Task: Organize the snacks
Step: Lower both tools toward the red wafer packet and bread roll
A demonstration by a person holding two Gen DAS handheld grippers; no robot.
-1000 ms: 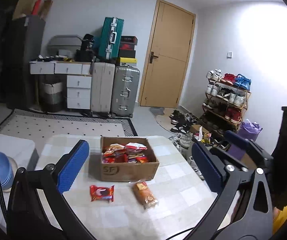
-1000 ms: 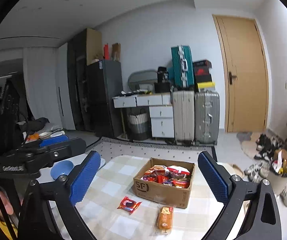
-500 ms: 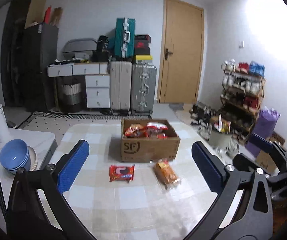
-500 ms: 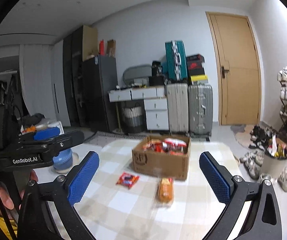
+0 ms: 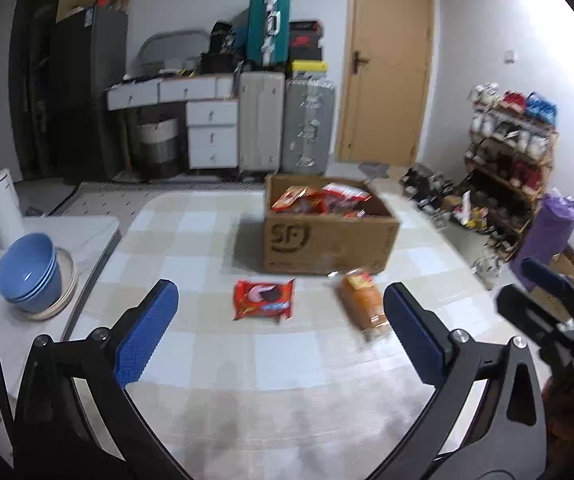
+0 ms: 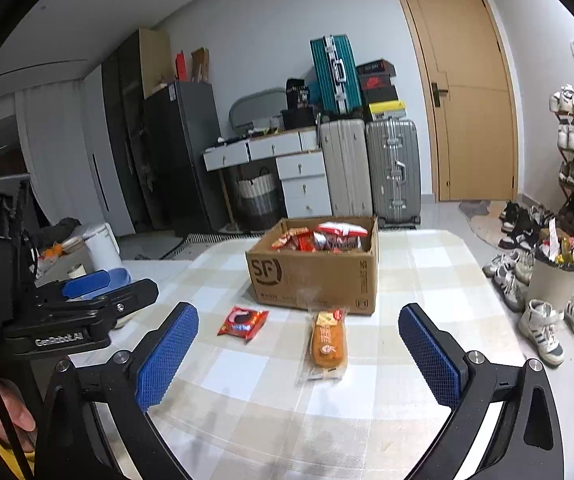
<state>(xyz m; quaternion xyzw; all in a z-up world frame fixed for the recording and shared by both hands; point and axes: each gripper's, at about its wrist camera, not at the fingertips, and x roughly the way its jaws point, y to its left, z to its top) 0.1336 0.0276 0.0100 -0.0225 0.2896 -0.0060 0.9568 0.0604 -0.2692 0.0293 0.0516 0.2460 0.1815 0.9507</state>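
We hold the left gripper (image 5: 281,326) with its blue pads spread wide, empty, above the checkered table (image 5: 215,360). Our right gripper (image 6: 299,350) is equally wide apart and touches nothing. Two snacks lie loose on the cloth: one red cookie packet (image 6: 243,321) and one clear-wrapped orange bread (image 6: 327,342), both just in front of the single cardboard box (image 6: 315,272). The packets heaped inside overlap too much to count.
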